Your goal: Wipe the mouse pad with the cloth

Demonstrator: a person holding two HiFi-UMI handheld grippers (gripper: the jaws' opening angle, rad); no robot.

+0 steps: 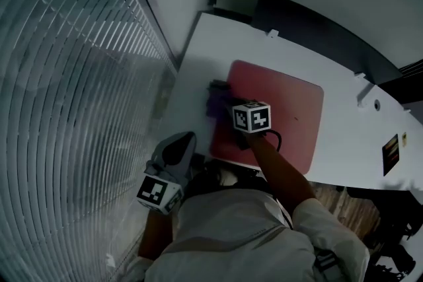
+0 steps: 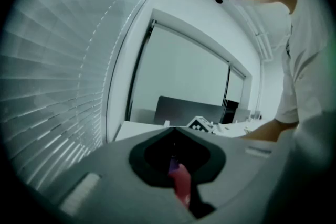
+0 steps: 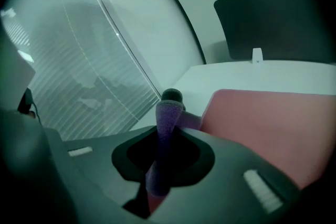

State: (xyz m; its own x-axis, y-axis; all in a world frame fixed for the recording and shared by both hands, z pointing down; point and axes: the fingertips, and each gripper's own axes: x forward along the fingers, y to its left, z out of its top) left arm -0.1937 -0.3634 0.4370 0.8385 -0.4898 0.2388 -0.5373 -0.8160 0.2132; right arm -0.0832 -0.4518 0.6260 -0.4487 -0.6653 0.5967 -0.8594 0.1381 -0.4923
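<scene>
Left gripper hangs beside the desk, fingers closed on nothing. Right gripper, nearer the work, pinches the purple cloth at the mouse pad's 9 o'clock edge; unwiped pad lies toward 3 o'clock.

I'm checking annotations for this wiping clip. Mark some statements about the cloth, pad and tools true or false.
1. The right tool is shut on the purple cloth. True.
2. The mouse pad is blue. False: it is red.
3. The cloth lies near the mouse pad's left edge in the head view. True.
4. The left tool presses on the mouse pad. False: it is held off the pad, by the near left corner of the table.
</scene>
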